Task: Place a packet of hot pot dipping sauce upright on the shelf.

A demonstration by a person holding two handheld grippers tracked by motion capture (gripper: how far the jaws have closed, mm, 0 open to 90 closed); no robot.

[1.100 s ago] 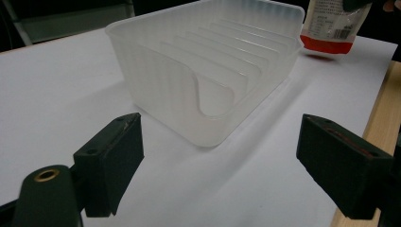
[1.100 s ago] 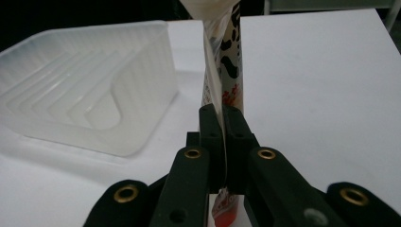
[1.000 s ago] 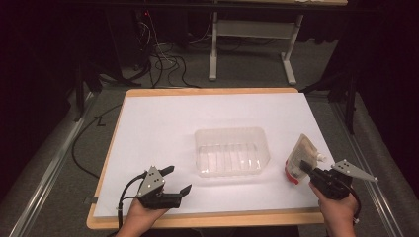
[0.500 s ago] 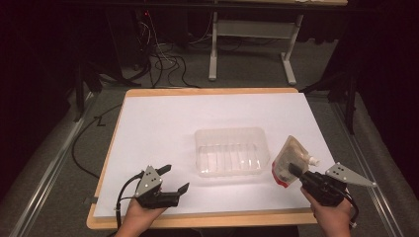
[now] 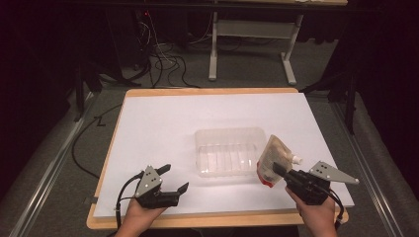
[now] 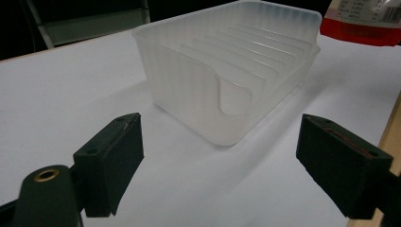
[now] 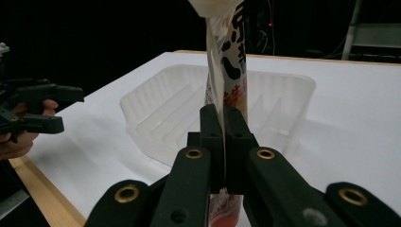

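The right gripper (image 5: 277, 169) is clamped on a pouch (image 5: 272, 160), its two jaws pressed flat together with the pouch's thin edge pinched between them; in the right gripper view the pouch (image 7: 226, 66) rises straight up from the closed jaws, with its red lower end hanging below them. Just beyond that gripper, past the pouch, sits a clear ribbed tray (image 5: 230, 151) on the white table (image 5: 163, 123); from above, the pouch hangs at the tray's right end, close against its corner, and its spout points away from the tray towards the gripper's grey plate. Whether the pouch touches the tray wall cannot be told. The left gripper (image 5: 176, 178) is released, jaws spread wide with nothing between them, and sits low near the table's front edge. In the left gripper view the tray (image 6: 227, 71) lies ahead of the open jaws, near them but apart, its cut-out end wall turned to them, and the pouch's red end (image 6: 364, 21) shows beyond the tray's far right corner. Seen from the right gripper, the left gripper (image 7: 59, 111) is off to the left, well apart, level with the tray's near side.
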